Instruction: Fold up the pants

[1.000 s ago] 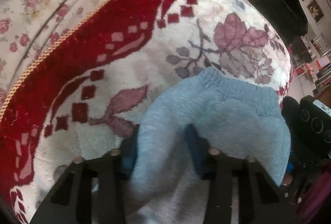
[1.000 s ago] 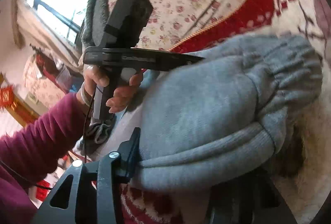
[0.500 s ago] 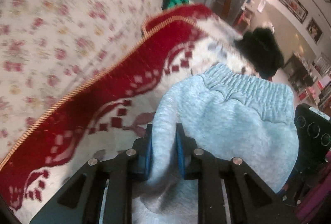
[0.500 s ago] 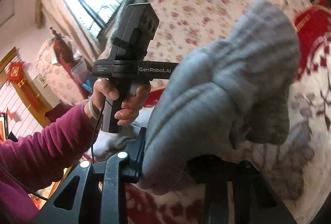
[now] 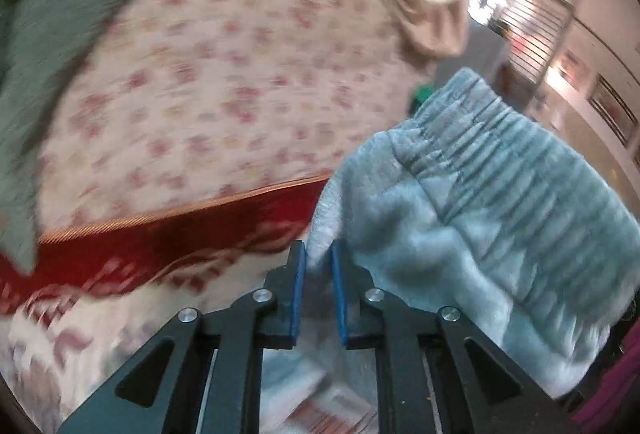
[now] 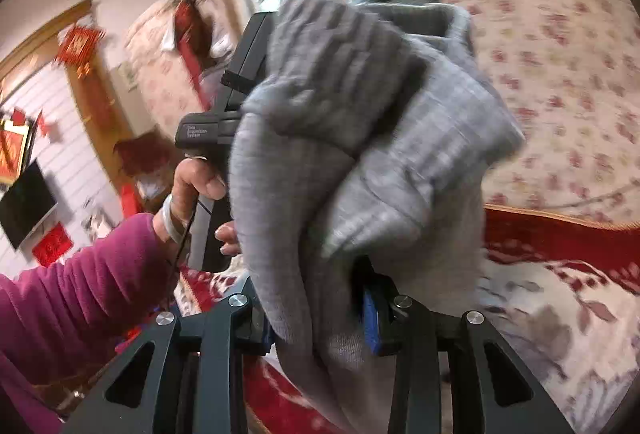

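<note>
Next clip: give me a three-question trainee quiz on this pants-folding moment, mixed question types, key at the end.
1. True or false: the grey pants lie flat on the red patterned blanket.
2. Which part of the pants faces the left wrist camera? A) the elastic waistband B) a leg cuff C) a zipper
3. Fill in: the left gripper and right gripper are each shut on the ____.

Key: 1 false, they are lifted off it; 2 A; 3 pants.
</note>
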Available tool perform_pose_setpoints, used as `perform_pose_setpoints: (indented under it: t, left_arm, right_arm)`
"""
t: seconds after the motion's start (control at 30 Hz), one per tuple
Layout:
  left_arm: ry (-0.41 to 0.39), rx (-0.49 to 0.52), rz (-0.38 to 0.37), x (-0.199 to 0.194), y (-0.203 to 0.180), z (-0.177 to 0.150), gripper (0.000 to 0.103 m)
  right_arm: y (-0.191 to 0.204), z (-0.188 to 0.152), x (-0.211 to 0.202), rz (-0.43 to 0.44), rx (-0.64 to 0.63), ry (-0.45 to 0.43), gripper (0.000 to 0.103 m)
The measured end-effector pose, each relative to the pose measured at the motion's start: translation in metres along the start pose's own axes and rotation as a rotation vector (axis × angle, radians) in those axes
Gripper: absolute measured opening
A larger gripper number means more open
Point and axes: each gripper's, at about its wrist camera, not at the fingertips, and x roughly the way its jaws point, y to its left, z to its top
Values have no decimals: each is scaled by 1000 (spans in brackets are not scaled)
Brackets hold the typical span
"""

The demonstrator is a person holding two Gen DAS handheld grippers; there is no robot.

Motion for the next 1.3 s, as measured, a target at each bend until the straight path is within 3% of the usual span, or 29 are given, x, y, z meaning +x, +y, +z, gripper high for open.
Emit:
perform_pose_setpoints:
  t: [0.07,0.27,0.33,0.37,0.4,0.47,0.5,0.53,0.6,0.73,0.8,0.93,1.03,1.17,1.3]
  left_arm:
    - [-12,-63,44,-20,31,-20,4]
    - [-71,-344,220,-94,135,-106,4]
    - [-74,-381,270,-112,148,-127,11]
    - [-79,-391,284,-120,150,-135,20]
    - [-91,-393,294,-129,149,-141,31]
    - [-121,-379,295,-140,141,-145,42]
    - [-142,-368,281,-146,135,-145,43]
    - [-156,-360,269,-150,130,-144,46]
    - [-193,-344,235,-157,112,-139,61]
    - [-221,-276,176,-158,71,-126,66]
    - [-207,-244,159,-154,49,-123,67]
    - [-169,-182,142,-138,11,-121,68]
    - [-123,-157,176,-116,-9,-124,69]
    - [-62,-123,221,-89,-22,-134,69]
    - [-5,-137,332,-71,-13,-153,69]
  right_arm:
    - [15,-2,25,3,-43,43,36]
    - [58,-33,118,-25,-181,215,36]
    - [70,-43,138,-40,-217,254,39]
    - [76,-51,143,-48,-236,261,39]
    - [84,-57,148,-62,-270,258,41]
    - [94,-66,150,-45,-317,260,54]
    - [96,-67,152,-22,-314,267,70]
    - [97,-67,152,-1,-303,268,78]
    - [98,-63,143,21,-273,261,78]
    - [86,-53,109,126,-138,243,78]
    - [77,-45,84,134,-99,204,78]
    - [46,-34,50,0,-75,136,78]
    - [15,-23,45,-136,-21,124,78]
    - [-26,-14,53,-230,75,137,78]
    - [-45,-8,73,-272,120,169,78]
